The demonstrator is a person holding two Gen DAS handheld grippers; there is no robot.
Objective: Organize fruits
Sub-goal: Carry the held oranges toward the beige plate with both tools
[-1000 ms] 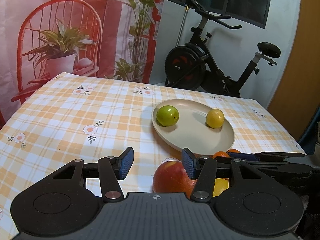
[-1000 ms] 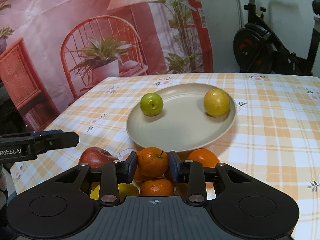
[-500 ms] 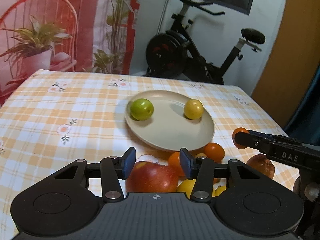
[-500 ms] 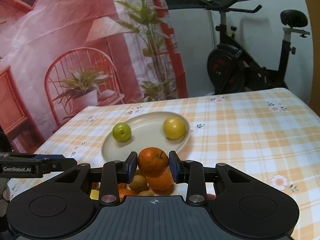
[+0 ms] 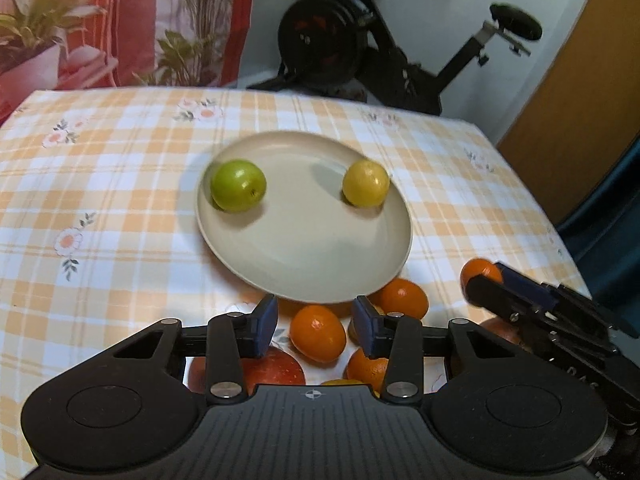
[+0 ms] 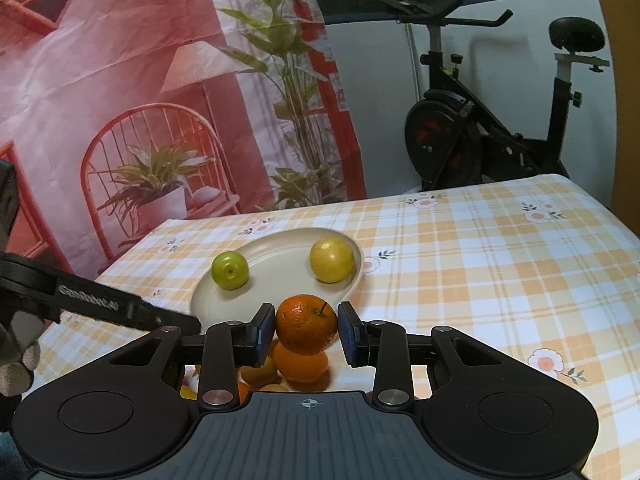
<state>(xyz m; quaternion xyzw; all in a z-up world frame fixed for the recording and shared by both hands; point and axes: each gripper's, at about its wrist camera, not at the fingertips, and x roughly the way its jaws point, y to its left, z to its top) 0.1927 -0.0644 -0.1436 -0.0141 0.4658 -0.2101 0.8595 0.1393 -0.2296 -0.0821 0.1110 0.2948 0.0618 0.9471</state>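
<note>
A beige plate (image 5: 312, 264) holds a green fruit (image 5: 238, 185) and a yellow fruit (image 5: 365, 183); the plate (image 6: 276, 260) also shows in the right wrist view. My right gripper (image 6: 306, 330) is shut on an orange (image 6: 306, 324), held above the fruit pile near the plate's front rim. My left gripper (image 5: 315, 325) is open and empty above loose oranges (image 5: 318, 333) and a red apple (image 5: 272, 372). The right gripper with its orange (image 5: 480, 274) shows at the right of the left wrist view.
The table has an orange-checked cloth (image 5: 100, 208). An exercise bike (image 6: 492, 120) stands behind the table's far edge. A red printed backdrop (image 6: 120, 80) hangs at the left. More fruit (image 6: 264, 372) lies under the right gripper.
My right gripper has lifted the orange out of the pile and raised it. My left gripper has moved right and forward over the pile, still open.
</note>
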